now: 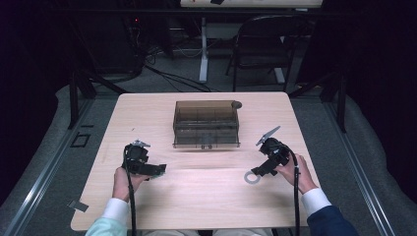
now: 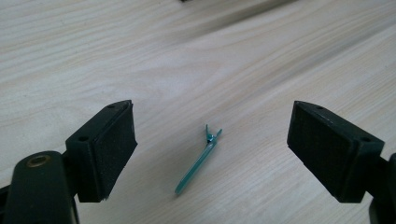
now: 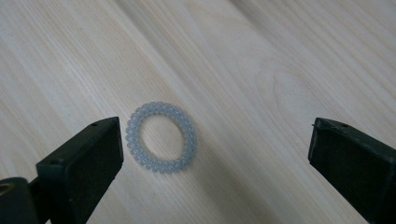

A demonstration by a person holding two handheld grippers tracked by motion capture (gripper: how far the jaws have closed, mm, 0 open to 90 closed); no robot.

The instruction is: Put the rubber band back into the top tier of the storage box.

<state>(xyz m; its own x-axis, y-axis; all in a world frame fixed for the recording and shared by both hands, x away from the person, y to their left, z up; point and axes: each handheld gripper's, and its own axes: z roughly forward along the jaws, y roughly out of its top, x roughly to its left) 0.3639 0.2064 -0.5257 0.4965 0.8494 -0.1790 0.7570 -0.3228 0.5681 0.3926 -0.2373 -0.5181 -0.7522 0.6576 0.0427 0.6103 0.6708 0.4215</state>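
Recording lab or studio setup indicated. Pale wood-grain rectangular table set on grey carpeted floor, ringed by black curtains and dark surroundings. Black metal stand legs seen at both table sides, metal floor rails alongside. Cables trailed across floor behind table. Black folding metal chair and white-legged desk placed beyond. Dark equipment with small red light noted at back left. Smoky translucent plastic compartment box staged alone at table centre.

Organizer box contents too dim to tell; chair top cropped.
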